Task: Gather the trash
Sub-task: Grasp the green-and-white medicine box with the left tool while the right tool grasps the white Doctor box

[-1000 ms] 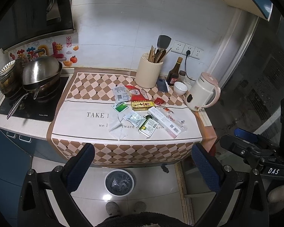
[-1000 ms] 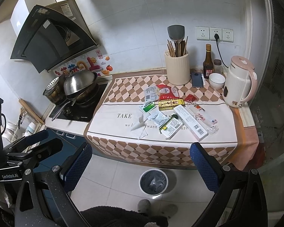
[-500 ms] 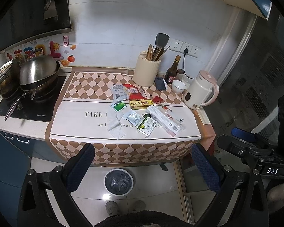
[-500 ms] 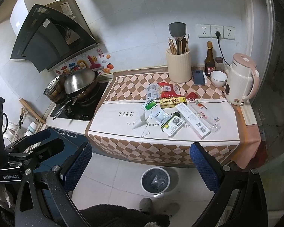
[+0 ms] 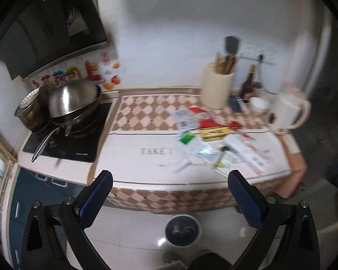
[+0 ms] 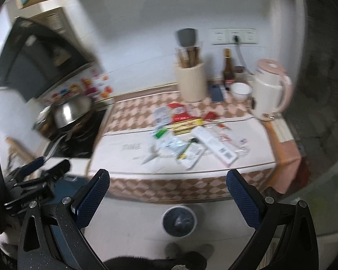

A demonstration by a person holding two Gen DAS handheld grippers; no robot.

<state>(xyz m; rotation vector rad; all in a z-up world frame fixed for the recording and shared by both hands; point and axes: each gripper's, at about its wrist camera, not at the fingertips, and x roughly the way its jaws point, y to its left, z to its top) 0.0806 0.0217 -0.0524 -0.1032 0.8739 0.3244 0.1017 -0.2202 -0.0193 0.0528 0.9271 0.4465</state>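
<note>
Both tongs, left gripper (image 5: 170,183) and right gripper (image 6: 167,181), gape wide and empty below centre frame; better to take the wrappers (image 6: 187,135) singly, bin (image 6: 178,221) waiting bottom centre.

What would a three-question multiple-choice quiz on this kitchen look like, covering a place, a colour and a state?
1. Where is the trash bin?
A. on the counter
B. on the floor in front of the counter
C. on the stove

2. What colour are the fingers' pads?
A. blue
B. red
C. yellow

3. How are both grippers?
A. shut on a wrapper
B. shut, empty
C. open, empty

Answers:
1 B: the trash bin stands on the floor tiles below the counter edge.
2 A: the pads are blue.
3 C: the left gripper and right gripper are spread wide with nothing between the fingers.
</note>
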